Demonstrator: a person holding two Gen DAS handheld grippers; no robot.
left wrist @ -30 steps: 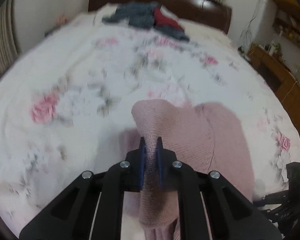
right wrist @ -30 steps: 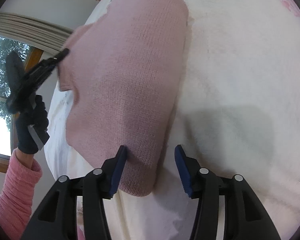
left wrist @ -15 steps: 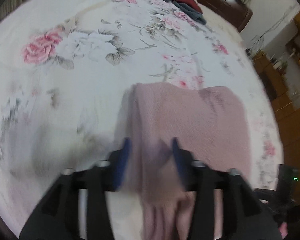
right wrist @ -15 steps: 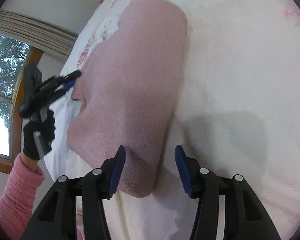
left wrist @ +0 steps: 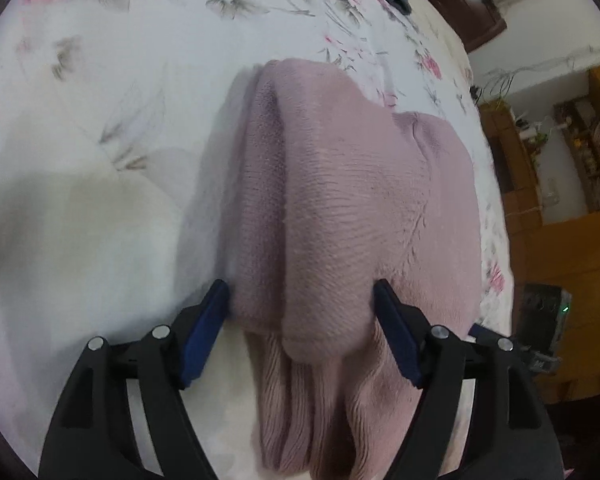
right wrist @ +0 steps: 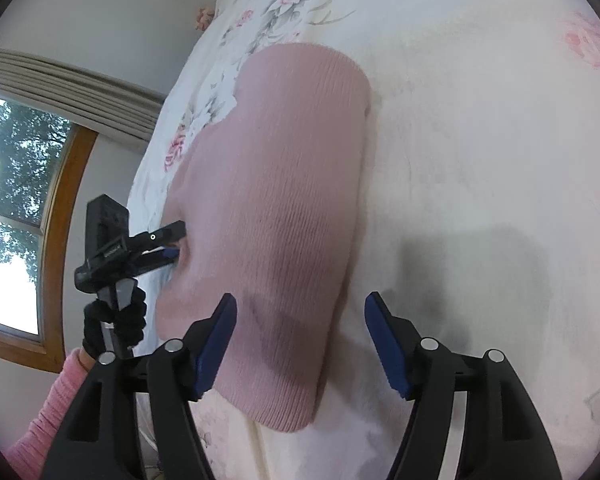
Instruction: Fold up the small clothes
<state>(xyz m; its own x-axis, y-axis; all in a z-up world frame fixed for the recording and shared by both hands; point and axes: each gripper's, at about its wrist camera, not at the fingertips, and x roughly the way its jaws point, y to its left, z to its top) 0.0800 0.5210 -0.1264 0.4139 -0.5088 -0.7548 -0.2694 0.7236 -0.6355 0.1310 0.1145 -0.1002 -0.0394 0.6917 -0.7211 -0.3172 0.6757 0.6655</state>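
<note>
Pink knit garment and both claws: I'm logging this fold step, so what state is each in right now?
Pink knit garment: folded over, lying on the floral bedspread, held by neither claw.
Left claw: open, fingers either side of the garment's near edge.
Right claw: open, over the garment's near end.

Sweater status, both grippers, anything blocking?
Left gripper open, straddling folded edge. Right gripper open over near end. Pink sweater folded, flat on bedspread. Nothing in the way.
</note>
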